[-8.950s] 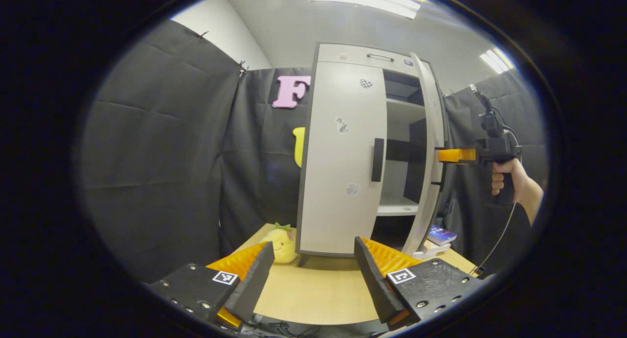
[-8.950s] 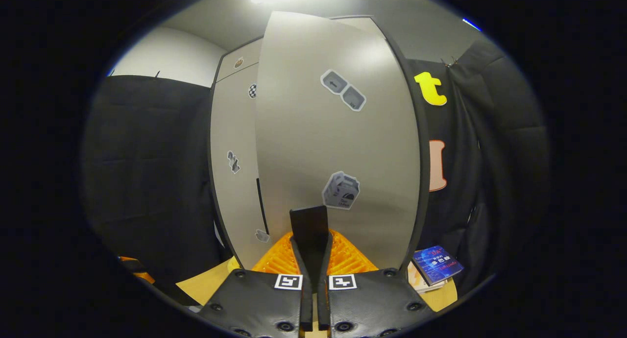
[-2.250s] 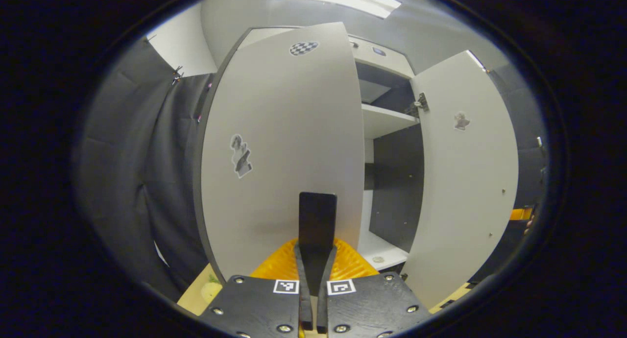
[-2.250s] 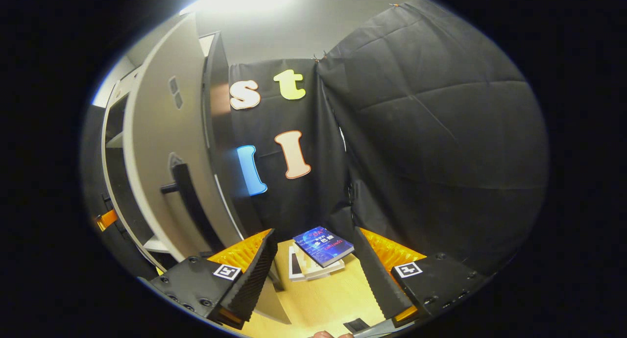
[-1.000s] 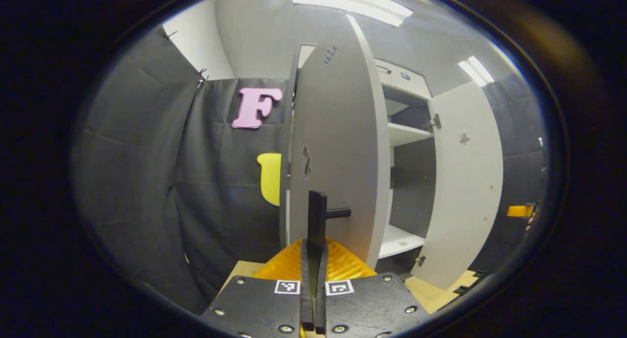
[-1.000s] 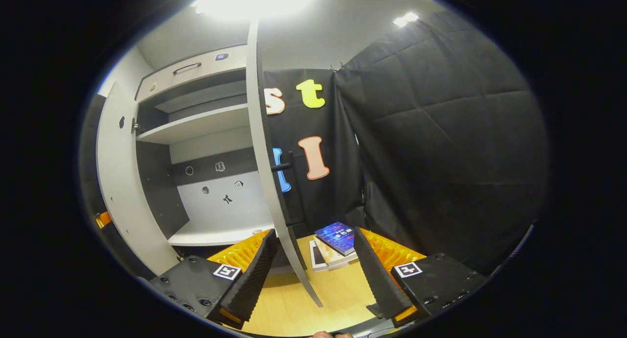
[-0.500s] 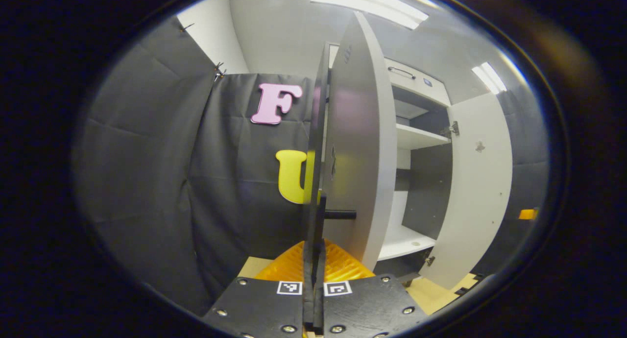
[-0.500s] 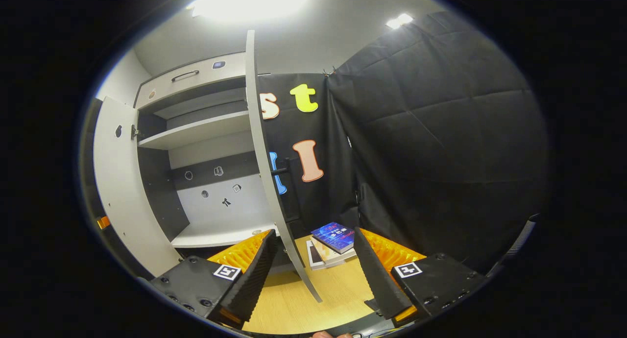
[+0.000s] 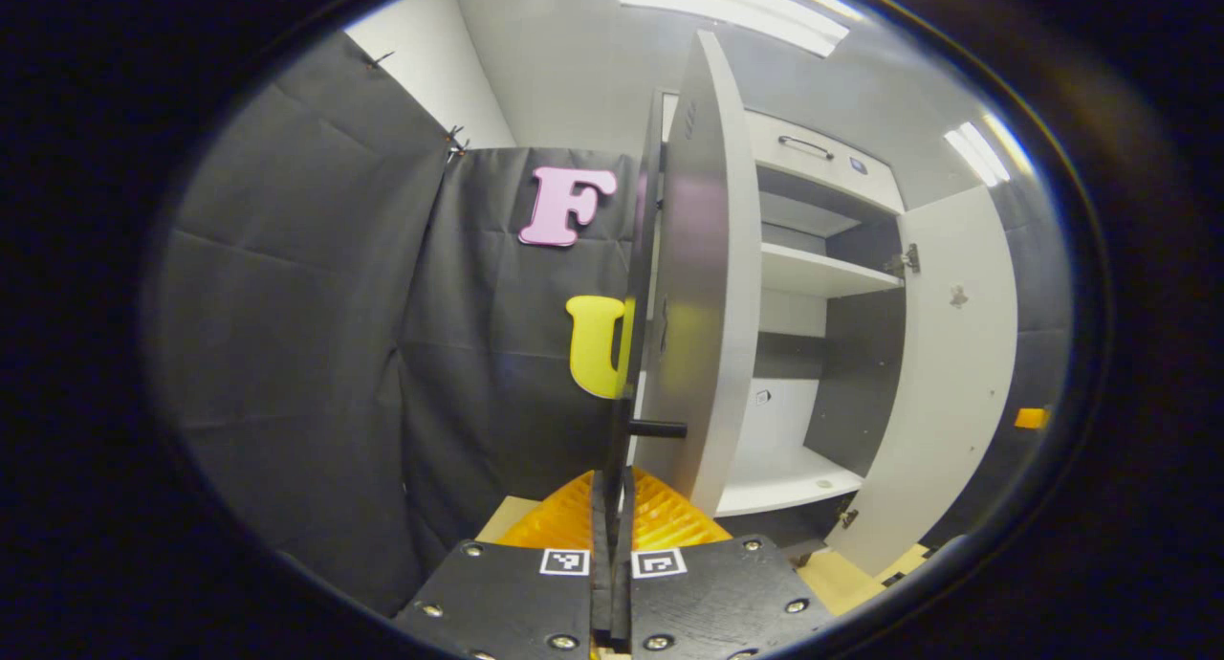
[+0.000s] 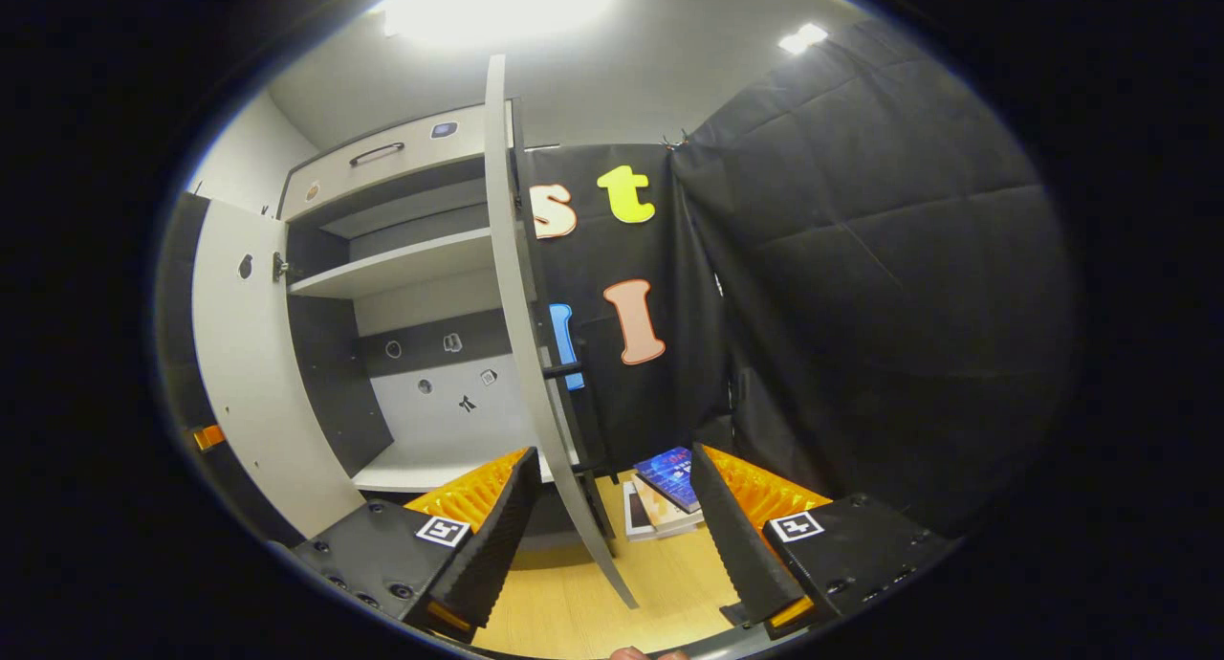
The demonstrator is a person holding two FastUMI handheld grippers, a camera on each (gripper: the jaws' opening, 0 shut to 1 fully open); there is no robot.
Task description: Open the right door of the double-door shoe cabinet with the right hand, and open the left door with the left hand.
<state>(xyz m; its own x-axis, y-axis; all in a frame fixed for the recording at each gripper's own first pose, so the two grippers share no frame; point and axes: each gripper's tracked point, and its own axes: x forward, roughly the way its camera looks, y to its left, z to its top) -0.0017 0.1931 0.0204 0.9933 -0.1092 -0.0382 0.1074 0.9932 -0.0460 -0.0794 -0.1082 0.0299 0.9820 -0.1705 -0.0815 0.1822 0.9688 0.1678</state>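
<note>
The grey shoe cabinet [image 9: 813,275] stands with both doors swung out. In the left gripper view the left door [image 9: 703,287] shows almost edge-on, and my left gripper [image 9: 612,476] is shut on its black handle [image 9: 622,430]. The right door [image 9: 956,373] stands wide open beyond the shelves. In the right gripper view my right gripper [image 10: 612,521] is open and holds nothing. The right door [image 10: 516,306] shows edge-on just ahead, its lower edge running down between the fingers without touching them. The left door [image 10: 244,383] shows at the far left.
A small stack of books [image 10: 669,483] lies on the wooden table [image 10: 574,612] to the right of the cabinet. Black cloth walls close in both sides. The cabinet shelves [image 10: 402,263] are bare apart from small stickers on the back panel.
The left door has swung a little further out, with my left gripper still on its handle. My right gripper stays open and has shifted slightly beside the right door.
</note>
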